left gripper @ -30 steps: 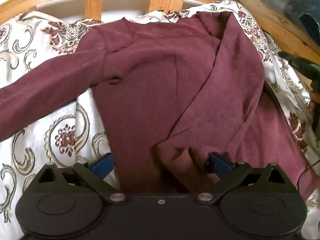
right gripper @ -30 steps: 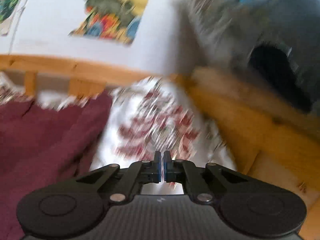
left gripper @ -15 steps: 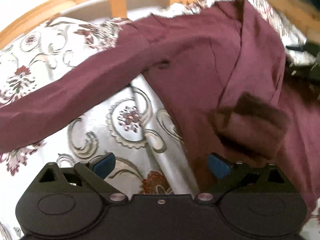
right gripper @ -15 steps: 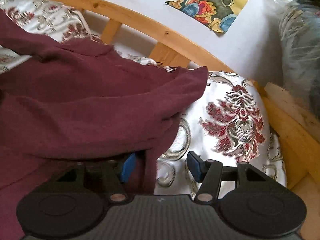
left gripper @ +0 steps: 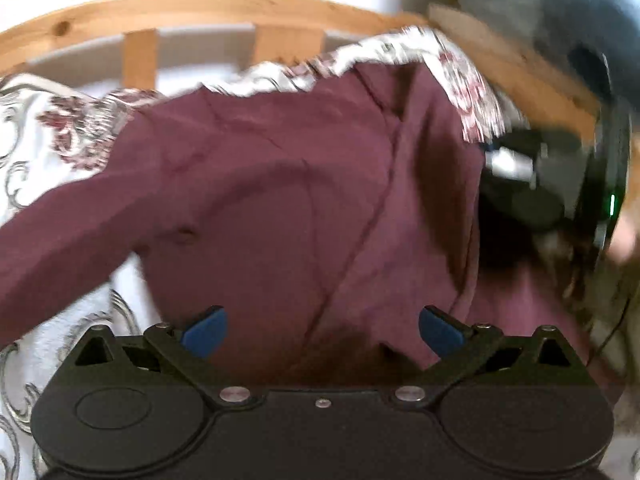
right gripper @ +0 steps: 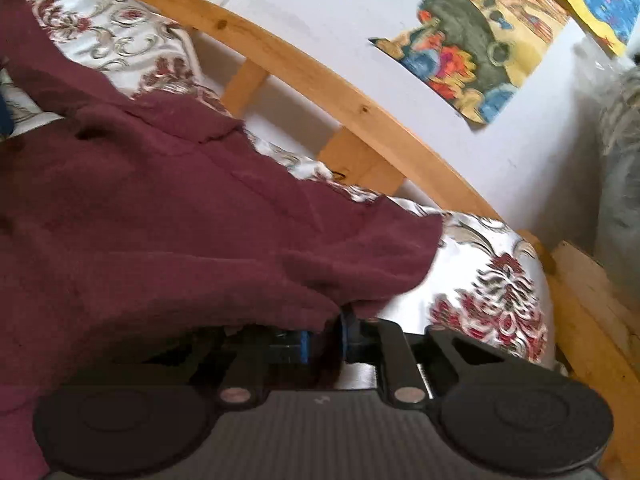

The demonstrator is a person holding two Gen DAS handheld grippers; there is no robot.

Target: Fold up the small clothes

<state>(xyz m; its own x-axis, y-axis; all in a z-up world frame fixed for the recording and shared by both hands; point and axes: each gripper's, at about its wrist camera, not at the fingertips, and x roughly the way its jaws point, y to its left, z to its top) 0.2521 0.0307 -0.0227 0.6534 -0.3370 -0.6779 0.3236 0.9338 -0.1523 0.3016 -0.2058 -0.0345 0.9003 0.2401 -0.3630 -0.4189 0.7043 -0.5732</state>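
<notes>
A maroon long-sleeved top (left gripper: 280, 200) lies on a floral bedcover (left gripper: 48, 136), one sleeve stretched out to the left and its right side folded inward. My left gripper (left gripper: 320, 330) is open, its blue pads wide apart above the top's lower part. My right gripper (right gripper: 324, 338) is shut on the right edge of the maroon top (right gripper: 200, 220), with the cloth draped over its fingers. The right gripper's black body shows blurred at the right of the left wrist view (left gripper: 552, 184).
A curved wooden bed rail (left gripper: 200, 8) with slats runs along the far side, in front of a white wall. A colourful picture (right gripper: 480, 48) hangs on the wall. A wooden board (right gripper: 592, 320) and grey bundled stuff (right gripper: 620, 184) are at the right.
My right gripper has closed on the top's right edge. My left gripper stayed open and swung back right over the top's body.
</notes>
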